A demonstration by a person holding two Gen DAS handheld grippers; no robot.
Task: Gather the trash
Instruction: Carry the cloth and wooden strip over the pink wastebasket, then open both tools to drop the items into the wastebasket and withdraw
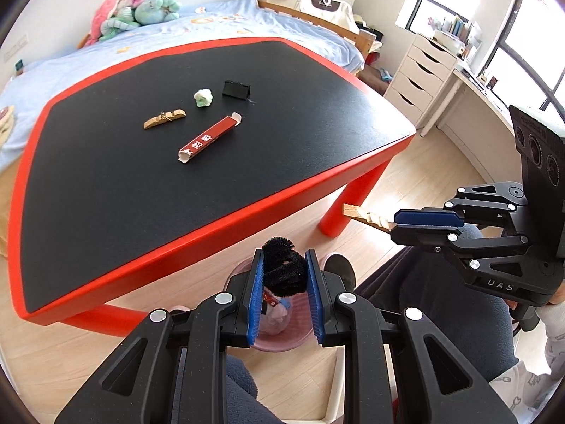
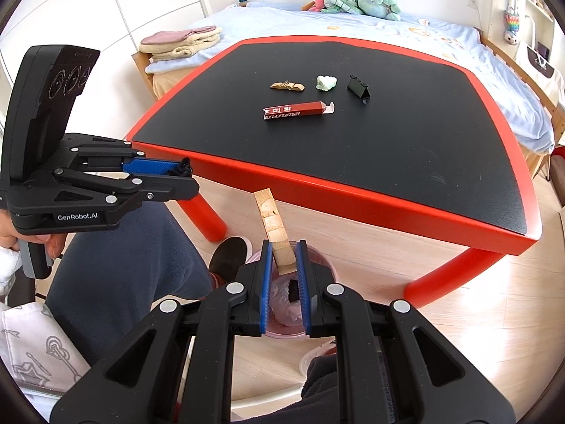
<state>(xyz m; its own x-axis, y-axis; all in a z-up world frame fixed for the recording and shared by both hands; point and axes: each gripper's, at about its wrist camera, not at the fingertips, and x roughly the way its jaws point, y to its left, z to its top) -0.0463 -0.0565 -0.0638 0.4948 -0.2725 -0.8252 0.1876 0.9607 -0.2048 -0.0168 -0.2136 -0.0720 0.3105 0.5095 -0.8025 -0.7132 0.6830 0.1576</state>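
Note:
My left gripper (image 1: 284, 261) is shut on a black fuzzy pipe cleaner (image 1: 282, 268) and holds it above a pink bin (image 1: 275, 341) on the floor. My right gripper (image 2: 284, 252) is shut on a wooden clothespin half (image 2: 273, 228), also above the pink bin (image 2: 282, 330). On the black table (image 1: 141, 183) lie a red narrow box (image 1: 208, 137), another wooden clothespin piece (image 1: 164, 118), a pale green crumpled wad (image 1: 203, 97) and a black binder clip (image 1: 236, 89). The right gripper (image 1: 392, 224) shows in the left view, the left gripper (image 2: 187, 173) in the right view.
The table has a red rim (image 2: 317, 190) and red legs (image 1: 335, 212). A bed (image 1: 106, 42) with plush toys stands behind it. White drawers (image 1: 420, 74) stand at the right. My legs and a shoe (image 2: 226, 254) are beside the bin. The bin holds some trash.

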